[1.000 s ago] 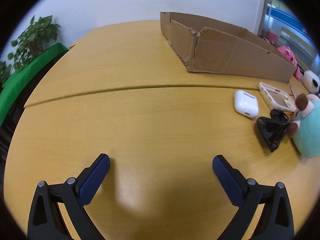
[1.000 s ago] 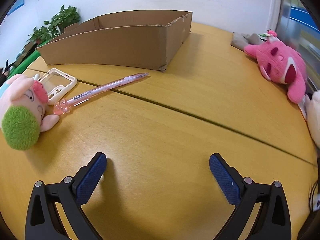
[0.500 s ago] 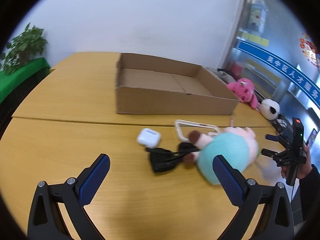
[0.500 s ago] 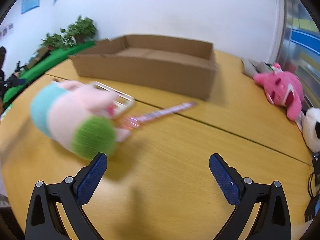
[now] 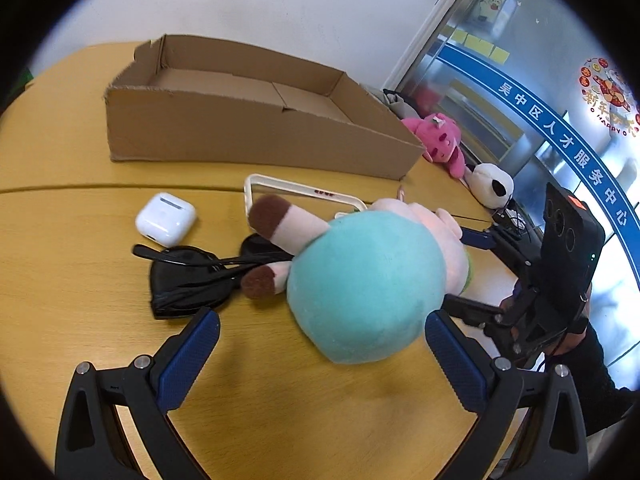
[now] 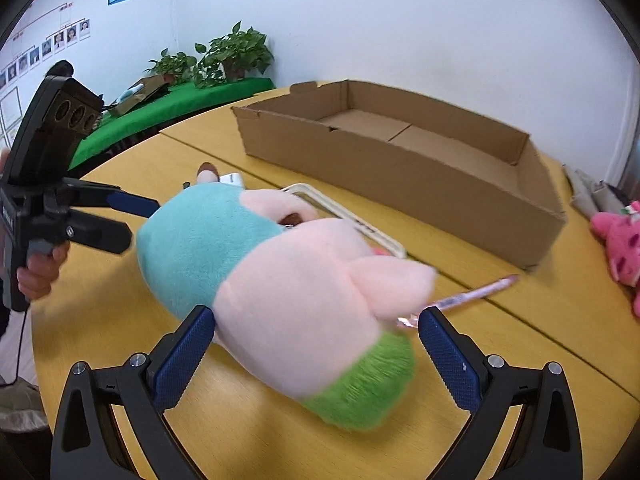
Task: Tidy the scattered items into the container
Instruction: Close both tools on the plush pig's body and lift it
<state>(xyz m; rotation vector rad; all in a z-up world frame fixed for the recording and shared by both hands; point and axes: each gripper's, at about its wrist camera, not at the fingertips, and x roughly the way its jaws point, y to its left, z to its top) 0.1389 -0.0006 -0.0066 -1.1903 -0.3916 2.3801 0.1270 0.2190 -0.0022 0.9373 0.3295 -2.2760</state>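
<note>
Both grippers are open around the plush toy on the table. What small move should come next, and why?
Probably close the right gripper on the plush toy. Its open fingers already straddle the pink head end, the toy still lies on the table, and the cardboard box behind it holds nothing.

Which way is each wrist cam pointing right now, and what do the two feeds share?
Left wrist: on the left gripper, facing the plush toy from its teal end; the right gripper and its hand show beyond.
Right wrist: on the right gripper, facing the plush's pink-green end; the left gripper shows opposite.
Shared: plush, cardboard box, phone case, table.
</note>
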